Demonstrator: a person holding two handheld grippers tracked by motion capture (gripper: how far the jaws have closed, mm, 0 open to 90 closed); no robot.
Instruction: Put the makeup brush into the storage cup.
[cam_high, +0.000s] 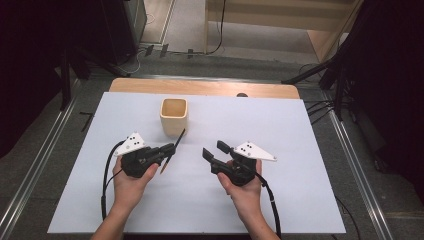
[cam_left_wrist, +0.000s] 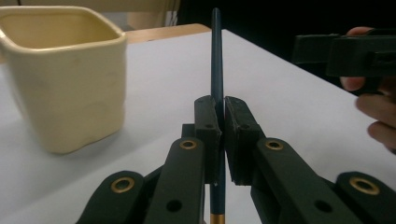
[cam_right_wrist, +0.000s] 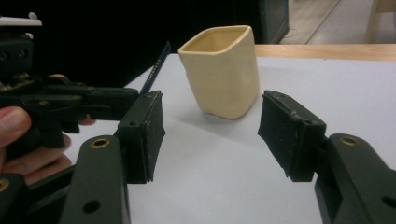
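A cream square cup (cam_high: 174, 116) stands upright toward the back of the white table (cam_high: 300, 150). My left gripper (cam_high: 170, 148) is shut on a dark pencil (cam_high: 173, 150) and holds it just in front of the cup; in the left gripper view the pencil (cam_left_wrist: 217, 60) rises between the jaws, with the cup (cam_left_wrist: 65, 79) to its left. My right gripper (cam_high: 214, 150) is open with nothing between its fingers, off to the right of the pencil. In the right gripper view the cup (cam_right_wrist: 223, 70) stands ahead and the pencil (cam_right_wrist: 156, 67) shows at the left.
A wooden strip (cam_high: 200, 87) runs along the table's far edge. Metal rails (cam_high: 350, 150) flank the table on both sides. Cables (cam_high: 106, 175) trail from both grippers toward the front edge.
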